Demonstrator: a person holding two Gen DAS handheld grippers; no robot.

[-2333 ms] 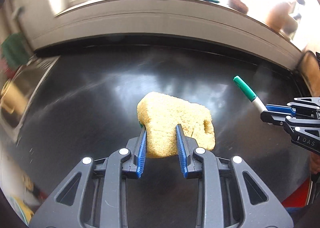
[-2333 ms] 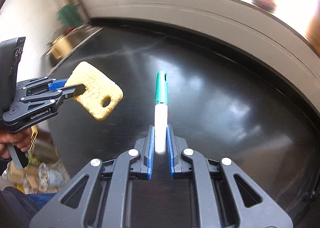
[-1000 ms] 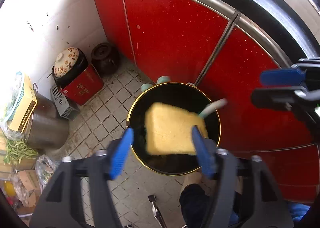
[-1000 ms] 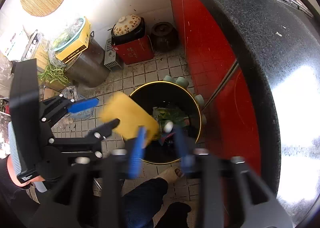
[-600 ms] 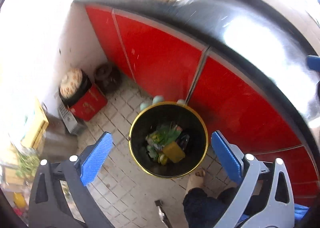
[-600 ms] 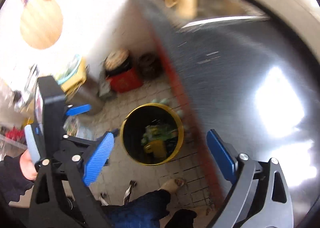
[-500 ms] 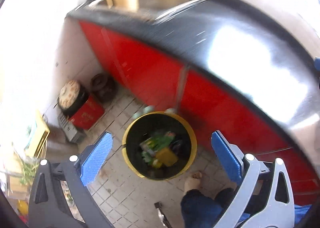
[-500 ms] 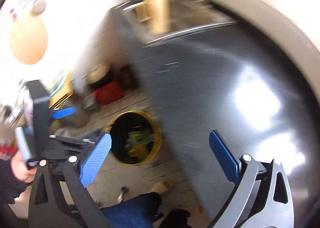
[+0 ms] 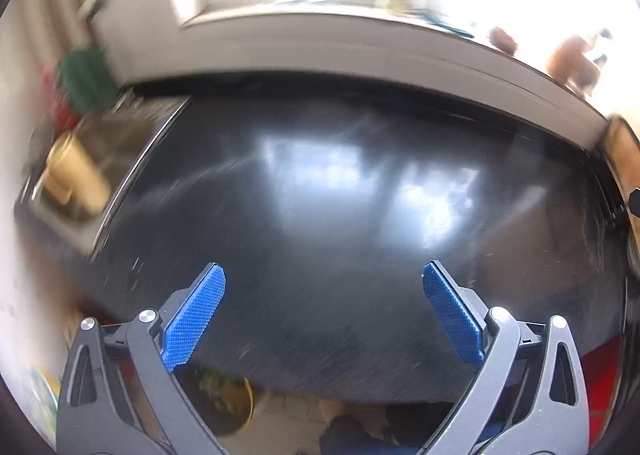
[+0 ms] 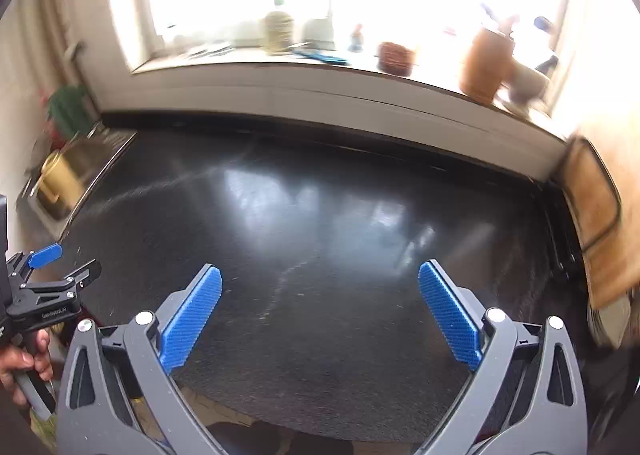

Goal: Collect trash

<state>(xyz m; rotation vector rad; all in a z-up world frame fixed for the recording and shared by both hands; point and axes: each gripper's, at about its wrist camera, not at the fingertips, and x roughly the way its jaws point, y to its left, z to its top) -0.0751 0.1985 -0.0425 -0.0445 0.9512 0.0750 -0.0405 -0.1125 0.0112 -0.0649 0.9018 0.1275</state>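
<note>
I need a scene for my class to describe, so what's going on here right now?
A person holds a gripper in each hand over a black counter in a kitchen. The left gripper and the right gripper are both wide open, with nothing between their fingers. No loose trash shows on the counter. A yellow-rimmed bin with scraps inside sits on the floor below the counter's front edge. A sink lies at the left.
</note>
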